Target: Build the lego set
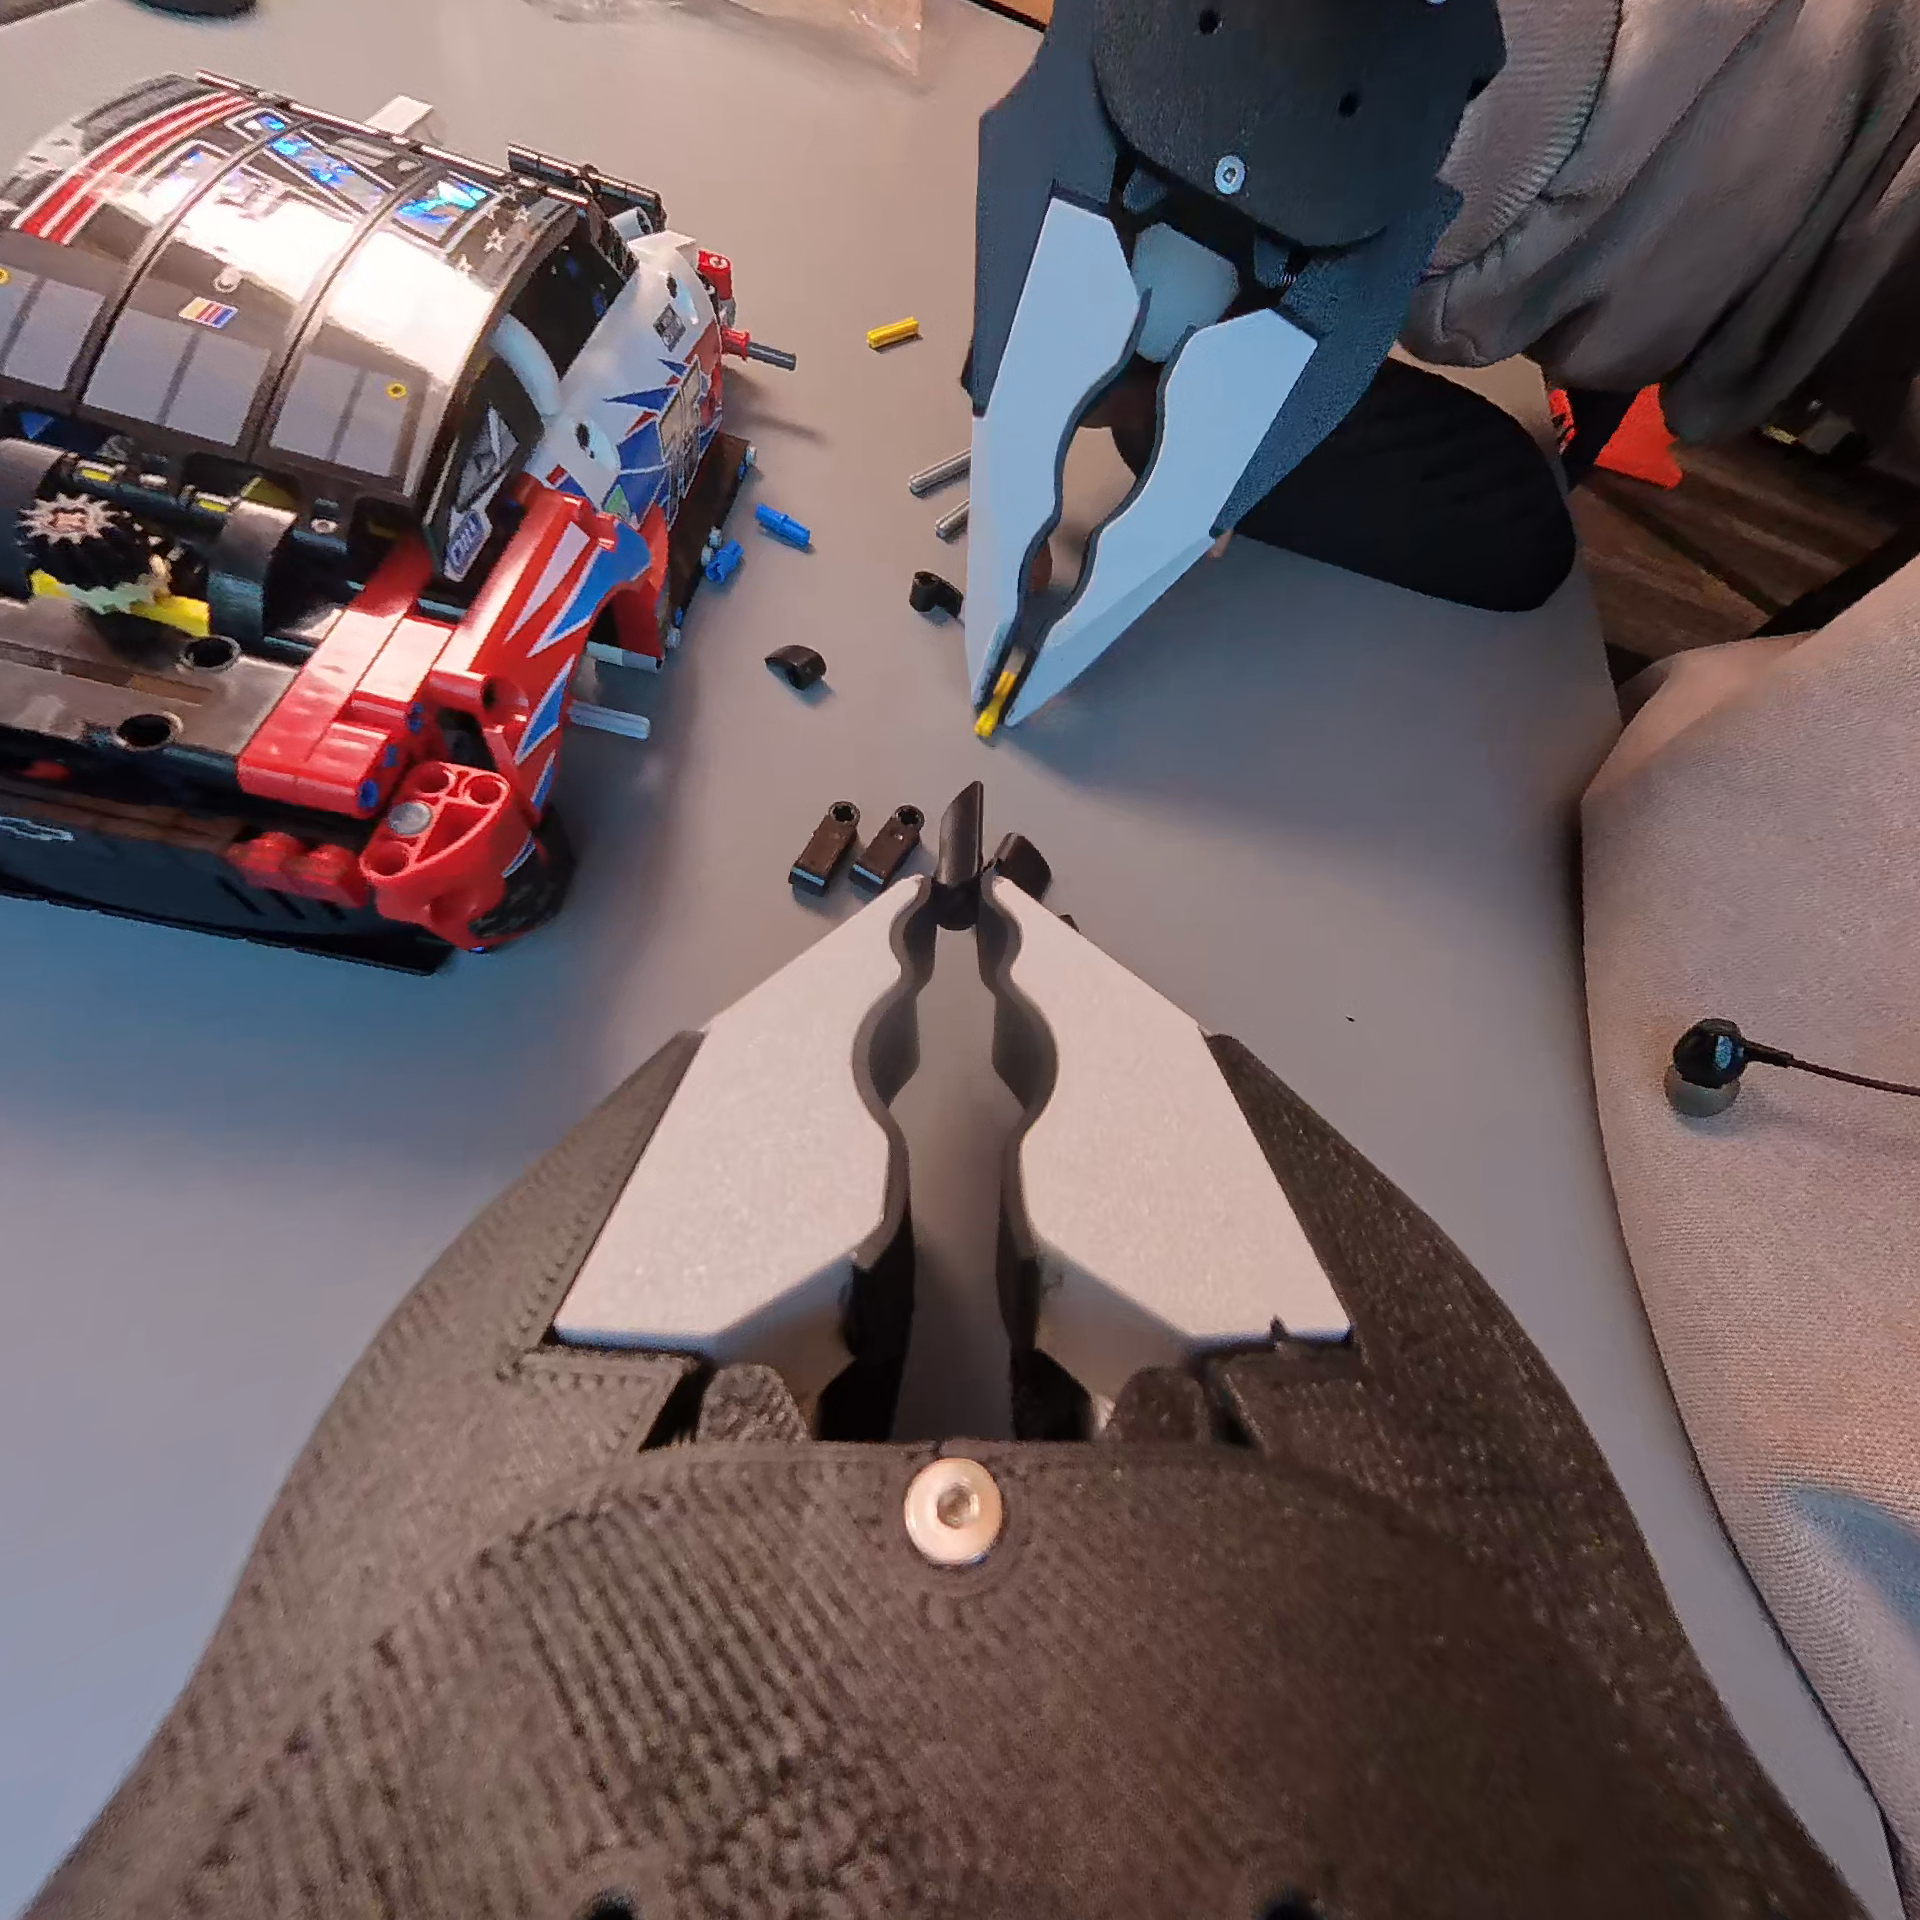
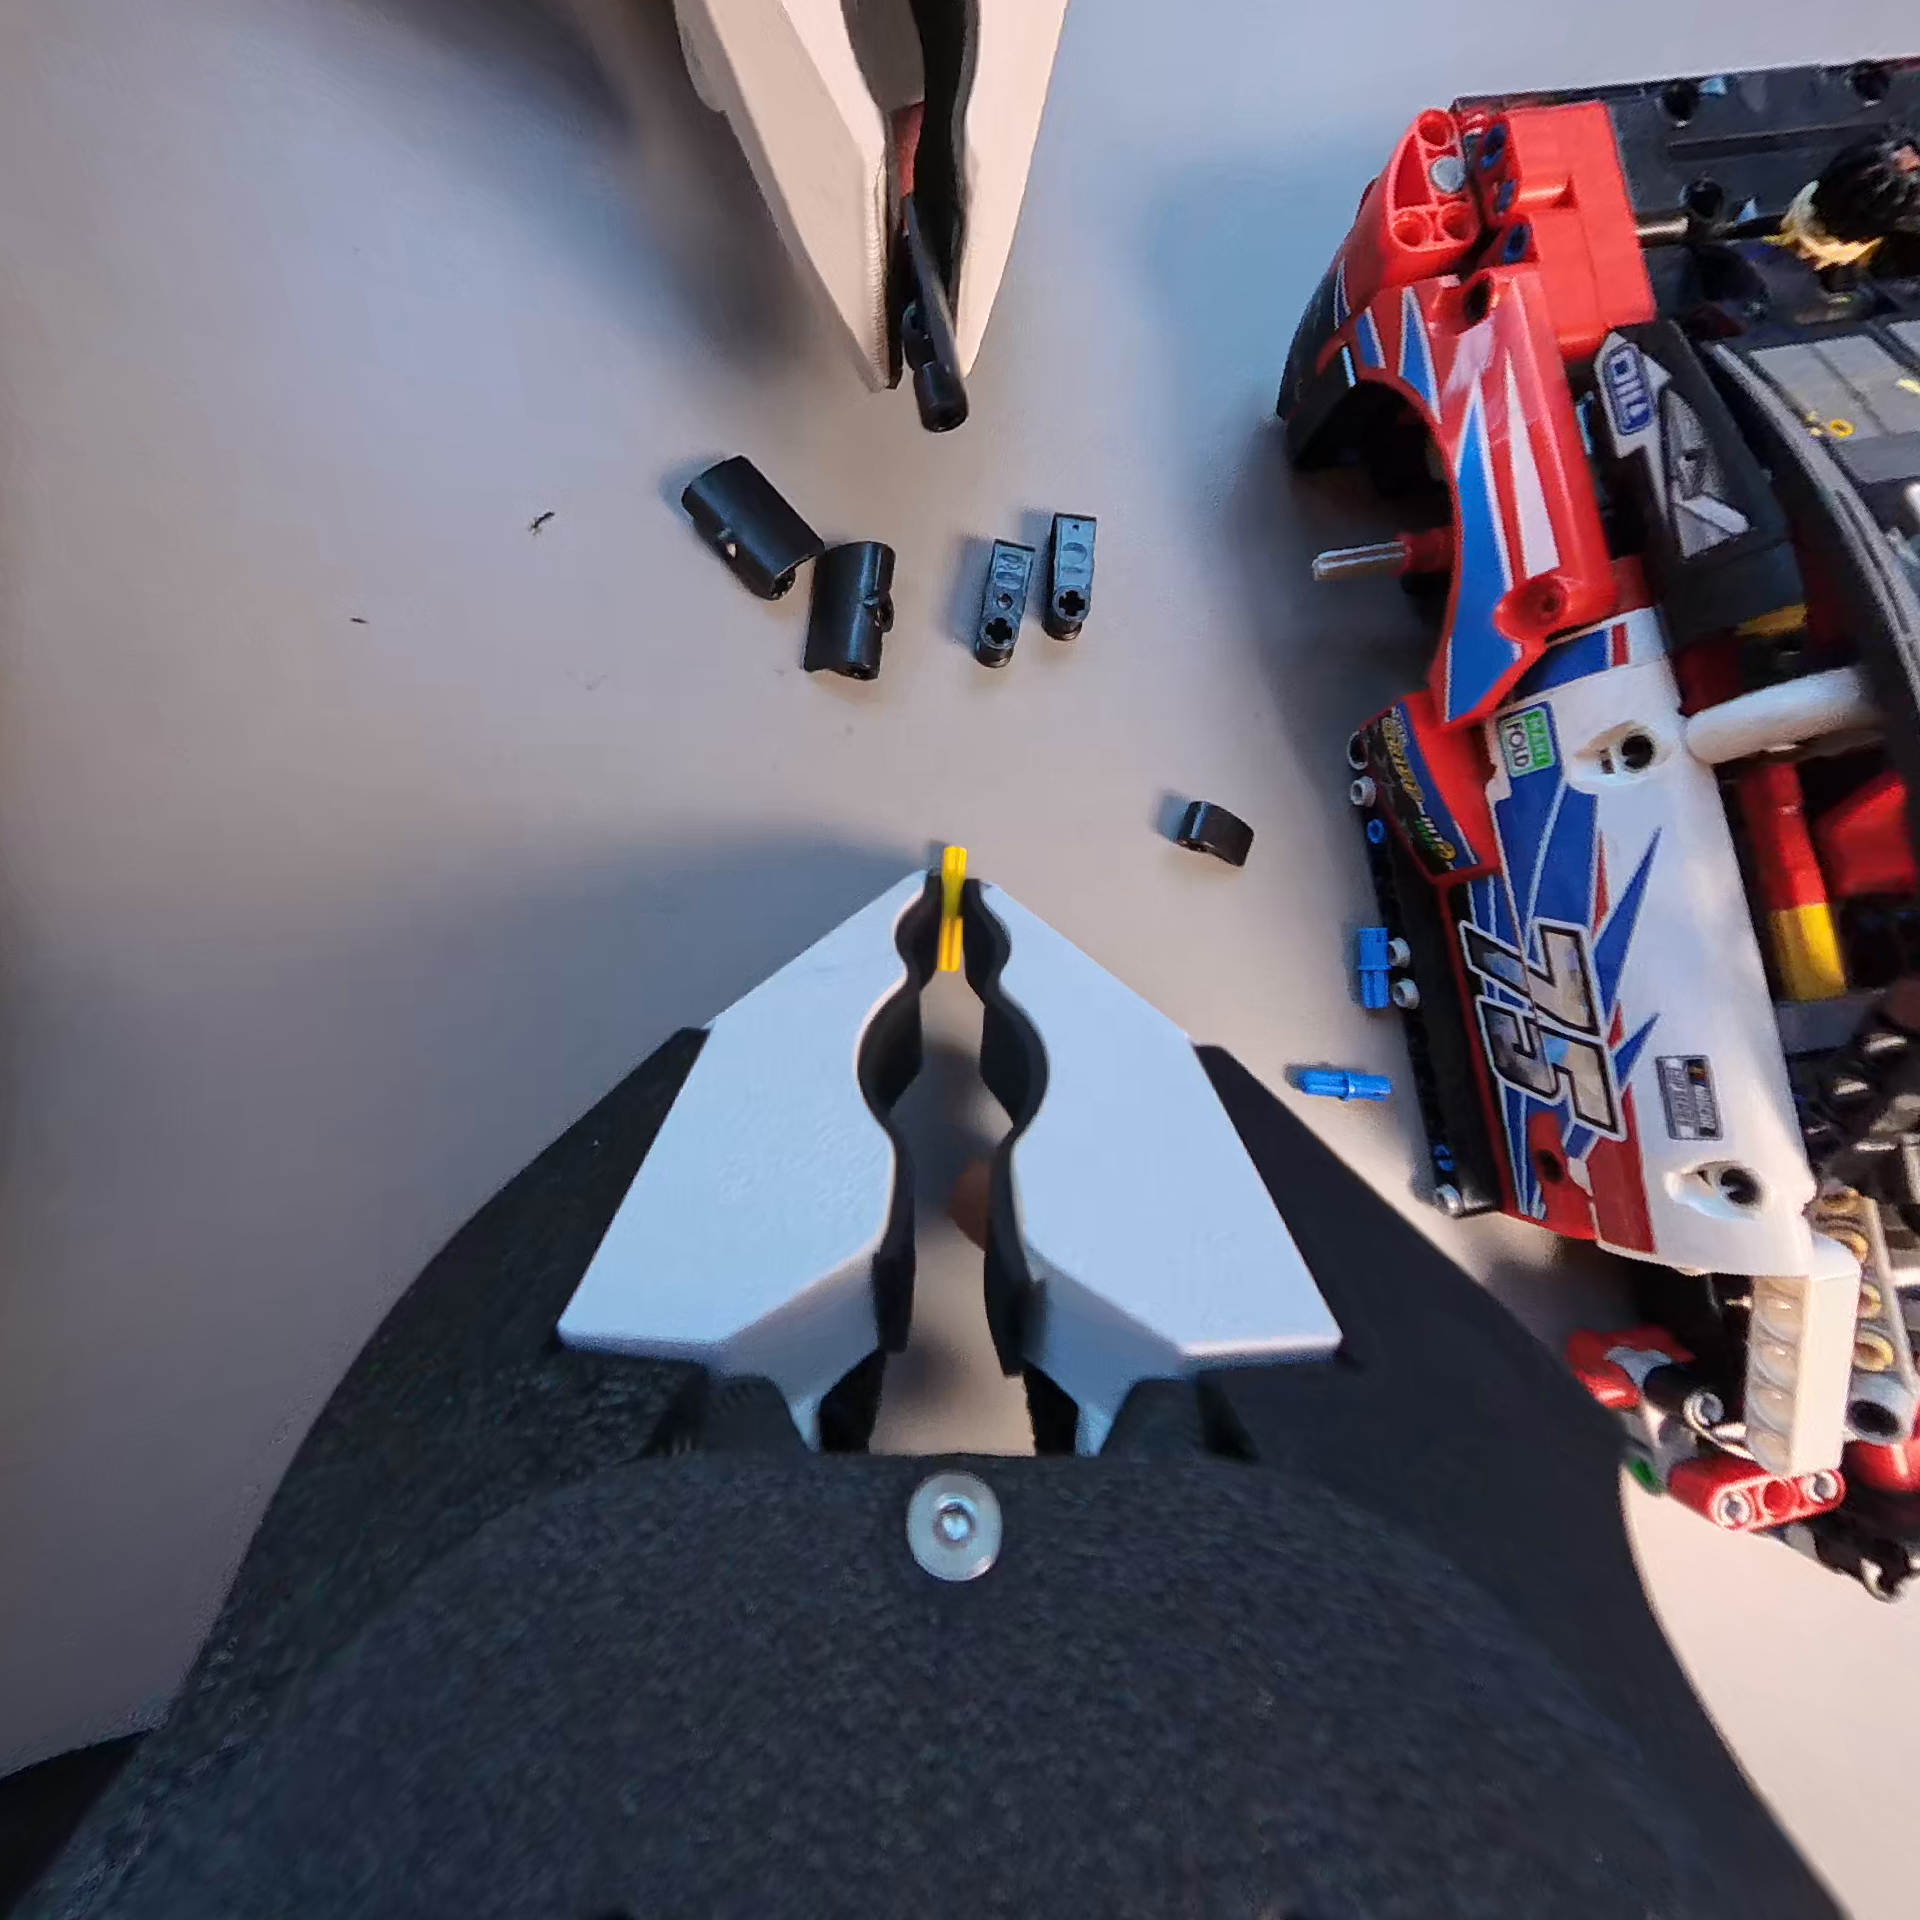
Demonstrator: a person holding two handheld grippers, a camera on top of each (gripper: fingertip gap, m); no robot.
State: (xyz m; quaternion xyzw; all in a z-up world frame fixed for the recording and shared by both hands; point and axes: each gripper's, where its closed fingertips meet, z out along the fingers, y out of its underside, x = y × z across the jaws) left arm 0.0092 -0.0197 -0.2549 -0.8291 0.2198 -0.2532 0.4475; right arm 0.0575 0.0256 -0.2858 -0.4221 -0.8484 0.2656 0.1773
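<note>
Left hand-held gripper [image 1: 954, 896] pinches a black connector [image 1: 961, 831]; right hand-held gripper [image 2: 951, 883] pinches a yellow axle pin [image 2: 951, 906]. Car model [image 1: 312, 499] on the bench [image 1: 1299, 831] appears largely assembled; loose black connectors [image 2: 1029, 587] and blue pins [image 2: 1340, 1083] remain unfitted.

The left gripper [image 1: 957, 902] reached up from the bottom of the left wrist frame to its centre, its two pale fingers [image 1: 790, 1122] drawn nearly together at the tips and pinching a small black piece [image 1: 961, 831]. The right gripper [image 1: 995, 717] slanted down from the upper right of that frame, tips closed on a yellow pin [image 1: 991, 704] at mid-frame.
</note>
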